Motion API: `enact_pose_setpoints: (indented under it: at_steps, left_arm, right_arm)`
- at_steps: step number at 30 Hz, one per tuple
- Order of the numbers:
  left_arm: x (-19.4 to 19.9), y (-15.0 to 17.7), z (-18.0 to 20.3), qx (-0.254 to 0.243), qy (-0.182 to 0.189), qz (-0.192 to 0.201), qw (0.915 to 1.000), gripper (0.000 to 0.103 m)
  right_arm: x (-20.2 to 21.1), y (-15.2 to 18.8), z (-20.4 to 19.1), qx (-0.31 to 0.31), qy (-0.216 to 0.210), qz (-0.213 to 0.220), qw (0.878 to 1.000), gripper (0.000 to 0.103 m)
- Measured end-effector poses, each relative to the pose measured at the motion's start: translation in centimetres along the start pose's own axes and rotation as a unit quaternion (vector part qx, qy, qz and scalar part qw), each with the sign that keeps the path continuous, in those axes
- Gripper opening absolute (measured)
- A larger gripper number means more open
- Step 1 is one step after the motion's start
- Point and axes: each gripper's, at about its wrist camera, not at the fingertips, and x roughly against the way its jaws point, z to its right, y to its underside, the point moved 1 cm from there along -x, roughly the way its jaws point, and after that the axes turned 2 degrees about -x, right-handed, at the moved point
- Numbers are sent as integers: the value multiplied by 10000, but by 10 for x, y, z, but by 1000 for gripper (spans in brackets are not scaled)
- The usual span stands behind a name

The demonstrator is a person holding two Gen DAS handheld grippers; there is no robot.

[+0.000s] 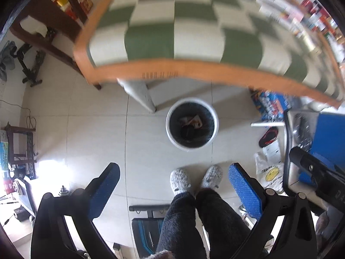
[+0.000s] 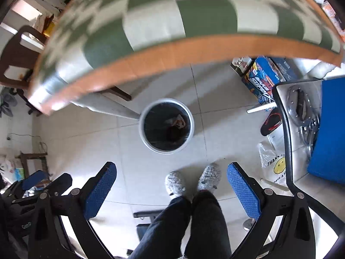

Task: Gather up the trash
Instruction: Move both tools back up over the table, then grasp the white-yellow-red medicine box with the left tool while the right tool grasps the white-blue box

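A white round trash bin (image 1: 192,125) (image 2: 166,125) with a dark liner stands on the tiled floor in front of the table. Crumpled trash (image 1: 193,122) (image 2: 177,121) lies inside it. My left gripper (image 1: 173,179) hangs high above the floor, open, with nothing between its blue pads (image 1: 103,191). Held at about the same height, my right gripper (image 2: 171,178) is open and empty too, blue pads (image 2: 243,191) wide apart. Both point down toward the floor, the bin lying ahead of the fingertips. In the left wrist view the right gripper's body (image 1: 317,172) shows at the right edge.
A table with a green-and-white checked cloth (image 1: 172,21) (image 2: 183,17) and orange edge spans the top. A person's legs and grey slippers (image 1: 180,180) (image 2: 174,182) stand below the bin. Right side: a chair (image 2: 301,129) with a blue cushion, a plastic bag (image 2: 273,166), a sandal, colourful boxes (image 2: 263,77).
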Motion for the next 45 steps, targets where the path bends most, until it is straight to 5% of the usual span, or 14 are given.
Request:
enact_pose_setpoints:
  at_steps: [11,17,20,23,29,32,34,36,40,43,45]
  left_arm:
    - [83,-116,70,-256,-43,827,9962,103]
    - [55,-200,116,341,418,214,9983,102]
    - [29,-246,139,895,822,-238,9923,102]
    - [-9,-291,162,1577,1208,-813,9767,102]
    - [-81,-343,184,3021,1553,-1643,9261,102]
    - [-104,-352,188,3464,1335,-1852,9099,102]
    - [-108,-356,191,3631,1103,-1846,9066,102]
    - [-109,-360,199,3427,885,-1861,9166,102]
    - [-109,-358,216,1986,98,-1882,9618,102]
    - [-109,-340,204,1444,-87,-1957,9699,103]
    - [-112,-330,188,1615,8,-2115,9640,103]
  right_arm:
    - [142,-88,32,-426,-114,761,9961,103]
    - [152,-187,100,-644,300,868,9937,103]
    - [132,-241,135,-664,447,744,9940,102]
    - [102,-286,157,-643,490,513,9954,79]
    - [58,-354,184,-777,499,271,9954,79]
    - [46,-373,194,-846,484,228,9950,79]
    - [41,-382,200,-868,464,200,9949,79]
    - [37,-389,206,-880,459,167,9949,79]
    - [27,-398,211,-829,374,9,9959,79]
    - [26,-398,209,-709,330,-32,9969,79]
    - [27,-395,206,-606,339,-28,9976,80]
